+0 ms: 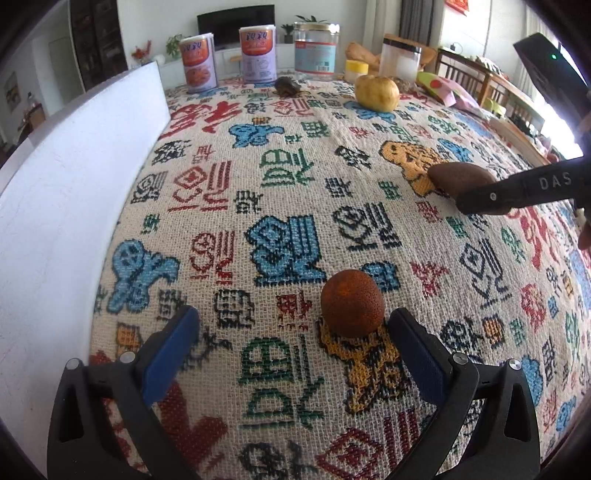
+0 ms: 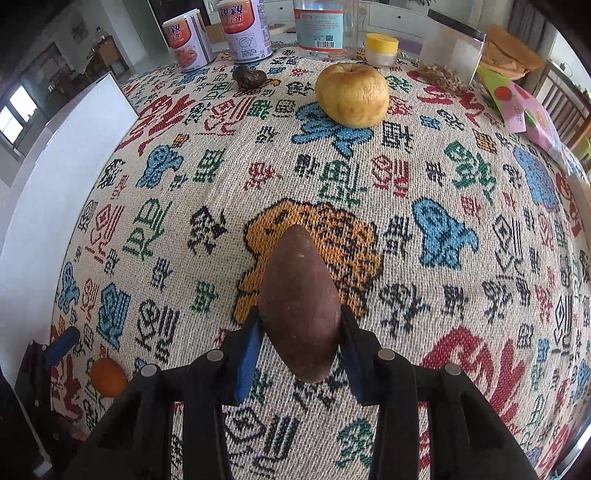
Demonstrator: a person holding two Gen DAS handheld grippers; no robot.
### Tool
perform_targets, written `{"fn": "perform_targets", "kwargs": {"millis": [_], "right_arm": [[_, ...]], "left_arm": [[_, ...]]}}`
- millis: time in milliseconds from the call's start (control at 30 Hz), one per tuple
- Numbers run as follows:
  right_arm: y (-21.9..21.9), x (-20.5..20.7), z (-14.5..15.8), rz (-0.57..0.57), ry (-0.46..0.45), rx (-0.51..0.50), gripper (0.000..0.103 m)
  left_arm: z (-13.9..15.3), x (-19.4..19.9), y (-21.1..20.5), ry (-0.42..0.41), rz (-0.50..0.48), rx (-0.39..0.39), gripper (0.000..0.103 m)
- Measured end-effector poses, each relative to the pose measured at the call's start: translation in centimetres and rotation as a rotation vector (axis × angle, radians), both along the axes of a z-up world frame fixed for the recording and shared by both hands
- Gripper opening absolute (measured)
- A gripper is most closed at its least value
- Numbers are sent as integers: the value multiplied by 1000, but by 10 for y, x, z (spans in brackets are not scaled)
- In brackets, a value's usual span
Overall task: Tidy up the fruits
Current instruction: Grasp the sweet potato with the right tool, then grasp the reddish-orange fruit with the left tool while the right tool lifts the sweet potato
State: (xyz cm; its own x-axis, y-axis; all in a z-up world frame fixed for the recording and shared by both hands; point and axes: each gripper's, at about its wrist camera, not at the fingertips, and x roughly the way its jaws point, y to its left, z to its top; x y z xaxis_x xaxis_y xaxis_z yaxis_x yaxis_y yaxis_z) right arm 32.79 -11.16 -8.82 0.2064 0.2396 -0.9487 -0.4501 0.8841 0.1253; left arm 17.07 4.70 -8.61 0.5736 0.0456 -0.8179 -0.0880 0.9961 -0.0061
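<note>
On the patterned tablecloth [image 2: 424,206], the brown pointed fruit [image 2: 301,306] lies lengthwise between the blue pads of the right gripper [image 2: 300,332], which press against its two sides; its tip points toward the yellow apple [image 2: 352,95]. Open cloth separates that tip from the apple. Behind the apple, along the far table edge, stand two labelled cans [image 2: 243,29], a clear jar [image 2: 325,22] and a small yellow-lidded pot [image 2: 382,48]; a dark shrivelled fruit [image 2: 249,78] sits left of the apple, well apart from it. A white board [image 1: 74,166] walls the left edge of the cloth. The left gripper [image 1: 295,343] has its fingers spread wide, holding nothing, and the orange round fruit [image 1: 351,302] rests just ahead of its right finger, nearer the viewer than the apple. Bare cloth lies between that fruit and the board.
</note>
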Motion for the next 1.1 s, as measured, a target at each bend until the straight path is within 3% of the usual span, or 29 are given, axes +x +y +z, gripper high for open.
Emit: {"fn": "perform_targets", "kwargs": {"millis": [100,200,233,300,333,367,433,567,667,700,733,767,800,967,1100], "right_arm": [[-44,-47,8,-65,-8,92,40],[-67,-93,4,-92,-112,39,41],[-75,-104,0,-113,-129,63,42],[-90,-124,-1,-156,-201,163,61],[-96,-132,-2,-169,-220,218,80],[-102,-141,-3,-186,-245,267,92],[-108,-153,-3,-211,-279,294,94],[-117,-147,-2,-236,-257,354,100],[-123,-143,-3,-254,-247,409,101],[-124,-143,-4,-254,-245,413,101],[-124,-143,-3,-253,-244,417,101],[-123,-142,-5,-254,-241,425,101],[-126,-142,-5,-257,-238,437,101],[-132,-136,3,-287,-138,460,100],[-99,-100,29,-196,-96,259,100]], "left_arm": [[0,0,0,1,-1,1,102],[0,-1,2,0,-7,-11,102],[1,-2,3,-2,-14,-21,102],[3,-7,7,-12,-35,-58,102],[5,-10,10,-18,-42,-81,102],[6,-14,13,-15,-46,-96,102],[9,-19,16,-14,-35,-118,101],[19,-13,10,-57,-7,-148,101],[20,3,-8,-32,-43,-93,99],[17,7,-13,-16,-53,-69,79],[11,10,-17,19,-60,-54,42],[13,7,-21,-10,-56,-3,38],[13,4,-23,-7,-66,15,28],[22,-19,-7,1,-70,-100,27],[43,-35,2,9,-83,-200,27]]}}
